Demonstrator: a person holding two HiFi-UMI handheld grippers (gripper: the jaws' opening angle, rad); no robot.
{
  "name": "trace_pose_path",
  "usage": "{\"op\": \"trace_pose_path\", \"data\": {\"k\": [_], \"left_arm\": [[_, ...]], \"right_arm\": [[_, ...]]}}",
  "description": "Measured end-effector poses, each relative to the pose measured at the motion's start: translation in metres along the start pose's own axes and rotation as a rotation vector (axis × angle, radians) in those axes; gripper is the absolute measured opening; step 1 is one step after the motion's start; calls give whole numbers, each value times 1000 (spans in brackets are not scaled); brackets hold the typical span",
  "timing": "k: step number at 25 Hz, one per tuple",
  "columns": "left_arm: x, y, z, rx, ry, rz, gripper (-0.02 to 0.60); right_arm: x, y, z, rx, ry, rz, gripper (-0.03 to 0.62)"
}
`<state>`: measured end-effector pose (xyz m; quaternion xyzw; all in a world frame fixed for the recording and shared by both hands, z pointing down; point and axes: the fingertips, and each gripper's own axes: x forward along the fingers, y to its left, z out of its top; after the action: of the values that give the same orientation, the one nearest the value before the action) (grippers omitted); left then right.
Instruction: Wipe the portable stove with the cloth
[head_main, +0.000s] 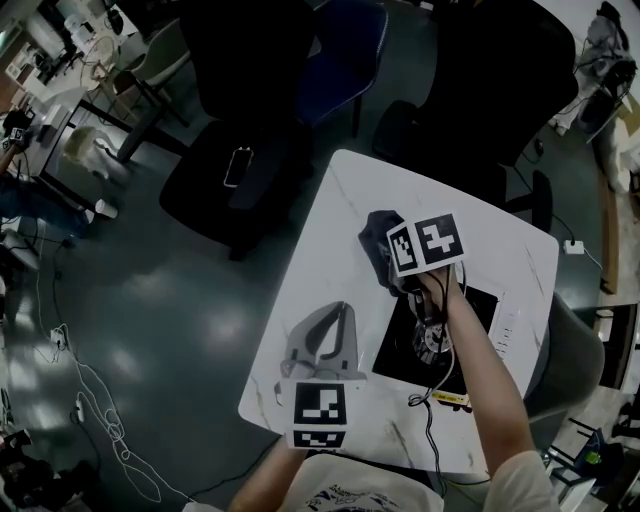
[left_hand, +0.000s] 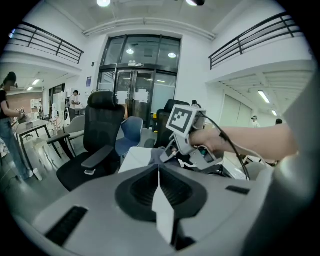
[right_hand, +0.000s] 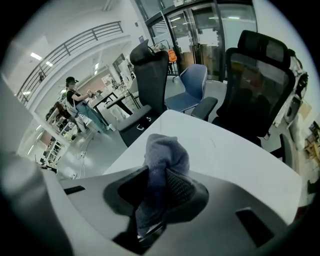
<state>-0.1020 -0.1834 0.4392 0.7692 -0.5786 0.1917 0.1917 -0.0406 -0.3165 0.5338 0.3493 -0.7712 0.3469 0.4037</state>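
The cloth (right_hand: 165, 155) is a dark grey-blue terry, soft and fuzzy, crumpled into a thick bunch. The right tool (right_hand: 156, 192) holds it. Its two jaws are closed on the lower part of the cloth, and the rest stands up past the tips as a rounded lump.

In the head view the cloth (head_main: 377, 240) is over the white desk (head_main: 320, 250), at about 11 o'clock from the portable stove (head_main: 405, 350). I cannot tell whether it touches the desk. The stove is flat and square, with a glossy black top and a white strip with small marks along its 3 o'clock side. The person's forearm crosses over it.

The left tool (head_main: 335, 325) rests on the desk just beside the stove, at 9 o'clock. It is of matte grey plastic with ribbed black pads, and its jaws are pressed together with nothing between them.

The desk has rounded corners and faint marble veins. Black office chairs (head_main: 240, 60) stand on the floor at 12 o'clock.
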Motion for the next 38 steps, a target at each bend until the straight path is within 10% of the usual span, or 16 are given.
{"op": "trace_pose_path", "data": {"k": [10, 38], "left_arm": [[8, -10, 0, 5, 17, 2, 20], [17, -62, 1, 43, 27, -60, 20]], "right_arm": [[-15, -48, 32, 107, -224, -93, 101], [-48, -121, -56, 8, -8, -200, 101]]}}
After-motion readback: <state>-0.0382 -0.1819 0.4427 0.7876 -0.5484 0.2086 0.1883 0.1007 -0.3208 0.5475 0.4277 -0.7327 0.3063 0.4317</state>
